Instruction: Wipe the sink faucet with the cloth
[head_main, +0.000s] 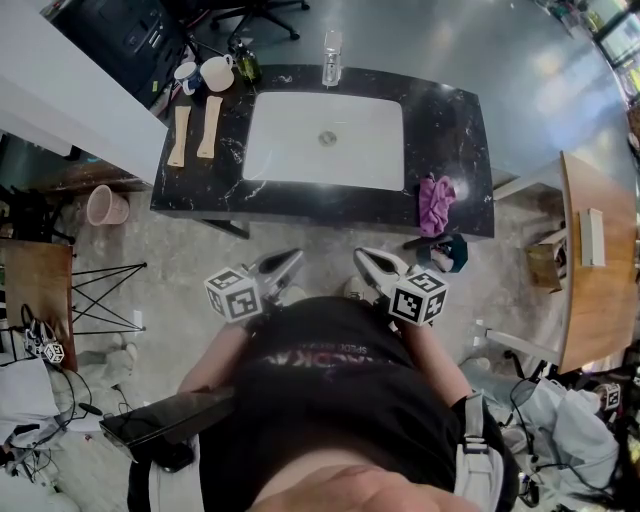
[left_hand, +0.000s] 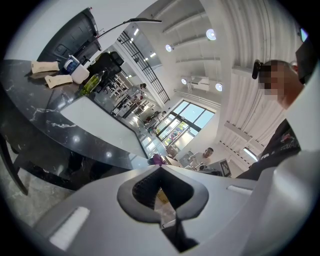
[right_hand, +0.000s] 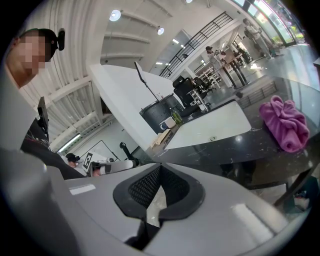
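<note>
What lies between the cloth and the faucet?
Between cloth and faucet there is only bare black counter and the white sink's right part, as the head view shows.

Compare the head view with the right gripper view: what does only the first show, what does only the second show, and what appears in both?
Only the head view: the pink bucket on the floor. Only the right gripper view: ceiling lights and, close up, the right hand-held gripper with its jaws shut on nothing. Both: the purple cloth lying on the black countertop beside the white sink.
</note>
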